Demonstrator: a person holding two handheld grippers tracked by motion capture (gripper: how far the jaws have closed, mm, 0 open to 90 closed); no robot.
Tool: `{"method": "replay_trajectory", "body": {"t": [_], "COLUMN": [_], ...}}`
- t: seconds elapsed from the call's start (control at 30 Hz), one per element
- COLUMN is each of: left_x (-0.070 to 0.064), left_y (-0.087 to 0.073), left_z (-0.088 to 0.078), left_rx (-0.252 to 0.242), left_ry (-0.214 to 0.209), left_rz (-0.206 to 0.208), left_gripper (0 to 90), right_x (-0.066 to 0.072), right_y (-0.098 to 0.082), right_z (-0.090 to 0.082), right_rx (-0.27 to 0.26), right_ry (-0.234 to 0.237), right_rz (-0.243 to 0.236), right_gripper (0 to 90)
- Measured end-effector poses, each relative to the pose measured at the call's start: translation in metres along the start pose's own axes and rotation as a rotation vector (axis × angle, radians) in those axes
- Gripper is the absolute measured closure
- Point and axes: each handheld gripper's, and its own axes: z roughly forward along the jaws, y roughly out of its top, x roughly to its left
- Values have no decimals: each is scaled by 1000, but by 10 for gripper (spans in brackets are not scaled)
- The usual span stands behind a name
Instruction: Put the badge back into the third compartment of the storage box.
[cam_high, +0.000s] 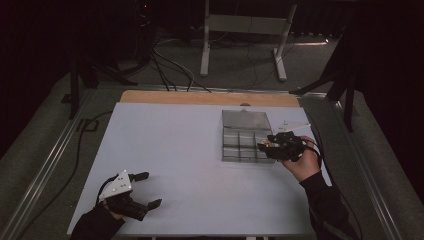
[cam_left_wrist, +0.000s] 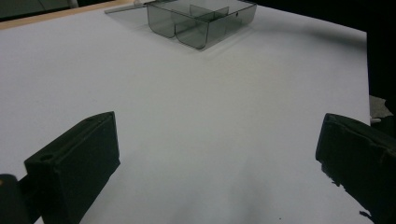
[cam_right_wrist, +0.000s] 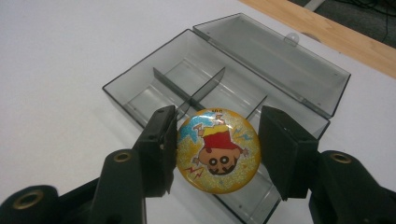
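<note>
While the left gripper (cam_high: 142, 190) rests idle at the near left corner of the white table (cam_high: 175, 150), its jaws spread wide with nothing between them, the work sits with the right gripper (cam_right_wrist: 217, 149), whose jaws are clamped on the rim of a round glittery badge (cam_right_wrist: 218, 150) printed with a cartoon figure, held face-up toward its camera. That badge hangs just above the near edge of a smoky clear plastic organizer box (cam_right_wrist: 154, 88), which lies on the right half of the table with its hinged lid (cam_right_wrist: 275, 56) thrown back flat behind it. By my reading the pick-up is done and the carry nearly so: what is left is to lower the badge into one of the divided compartments, all of which look bare as far as I can tell, then let go and perhaps close the lid. Beyond the box the white top gives way to a strip of bare wood (cam_high: 210, 98) along the far edge, and past that lie grey carpet, loose cables (cam_high: 170, 70), a pale metal table frame (cam_high: 245, 35) and dark curtains
</note>
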Motion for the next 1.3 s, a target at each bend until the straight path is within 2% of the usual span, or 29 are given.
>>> {"method": "replay_trajectory", "body": {"t": [0.47,0.8,1.03,1.13,1.3], "left_x": [0,0,0,0,0], "left_y": [0,0,0,0,0], "left_z": [0,0,-1,0,0], "left_rx": [0,3,1,3,3], "left_ry": [-2,-4,-2,-4,-5], "left_rz": [2,3,0,1,2], "left_gripper": [0,0,0,0,0], "right_x": [-13,-26,-32,-33,-35], "right_y": [13,20,24,24,26], "right_z": [11,21,30,34,42], "right_rx": [7,13,24,32,52], "right_ry": [-23,-59,-89,-88,-99], "right_rz": [29,105,140,161,170], "right_gripper": [477,477,477,477,477]}}
